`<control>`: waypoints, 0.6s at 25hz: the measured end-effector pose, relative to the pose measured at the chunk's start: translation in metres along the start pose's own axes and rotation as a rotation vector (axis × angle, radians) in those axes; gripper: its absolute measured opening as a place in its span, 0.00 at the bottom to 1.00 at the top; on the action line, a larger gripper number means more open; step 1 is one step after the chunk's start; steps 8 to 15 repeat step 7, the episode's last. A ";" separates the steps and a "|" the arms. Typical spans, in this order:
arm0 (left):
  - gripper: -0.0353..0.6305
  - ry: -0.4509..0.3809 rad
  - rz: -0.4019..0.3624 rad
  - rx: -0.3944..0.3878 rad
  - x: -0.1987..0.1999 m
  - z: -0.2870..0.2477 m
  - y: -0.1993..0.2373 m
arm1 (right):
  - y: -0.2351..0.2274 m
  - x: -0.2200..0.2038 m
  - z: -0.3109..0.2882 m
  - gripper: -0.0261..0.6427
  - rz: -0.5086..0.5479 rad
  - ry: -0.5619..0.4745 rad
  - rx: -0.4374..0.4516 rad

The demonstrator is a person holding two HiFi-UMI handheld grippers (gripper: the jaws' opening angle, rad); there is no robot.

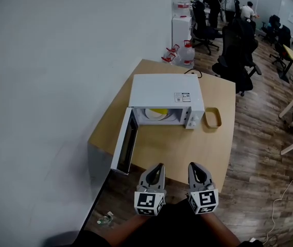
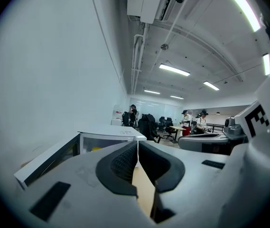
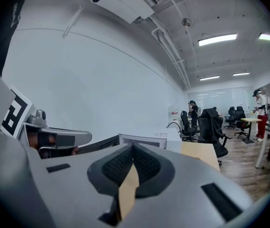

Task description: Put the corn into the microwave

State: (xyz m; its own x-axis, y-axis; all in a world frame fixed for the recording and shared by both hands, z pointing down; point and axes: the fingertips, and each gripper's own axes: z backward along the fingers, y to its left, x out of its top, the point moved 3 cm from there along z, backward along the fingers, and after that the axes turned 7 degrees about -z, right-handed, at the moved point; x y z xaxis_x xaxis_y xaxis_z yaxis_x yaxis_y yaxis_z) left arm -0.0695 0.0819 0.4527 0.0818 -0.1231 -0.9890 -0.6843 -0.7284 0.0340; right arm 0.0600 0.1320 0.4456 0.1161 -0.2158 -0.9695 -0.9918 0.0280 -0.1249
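Note:
A white microwave (image 1: 166,92) stands on the wooden table (image 1: 187,148), its door (image 1: 125,143) swung open to the left. Inside it, yellow corn (image 1: 159,111) lies on a white plate (image 1: 154,115). The corn (image 2: 96,149) also shows as a yellow patch behind the left gripper's jaws. My left gripper (image 1: 159,168) and right gripper (image 1: 192,166) hover side by side at the table's near edge, in front of the microwave and apart from it. Both are shut with nothing between the pads: the left gripper (image 2: 137,144) and the right gripper (image 3: 133,147) each show their tips meeting.
A small tan tray (image 1: 212,117) sits on the table right of the microwave. A white wall runs along the left. Black office chairs (image 1: 236,50) and water bottles (image 1: 186,53) stand beyond the table. A bottle (image 1: 105,219) lies on the floor near the left.

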 end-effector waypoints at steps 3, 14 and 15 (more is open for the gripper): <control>0.08 -0.010 0.011 0.012 0.000 0.000 0.005 | -0.004 0.001 -0.002 0.13 0.001 -0.006 -0.010; 0.08 -0.017 0.019 0.029 0.000 -0.003 0.012 | -0.010 0.004 -0.004 0.13 0.001 -0.019 -0.017; 0.08 -0.017 0.019 0.029 0.000 -0.003 0.012 | -0.010 0.004 -0.004 0.13 0.001 -0.019 -0.017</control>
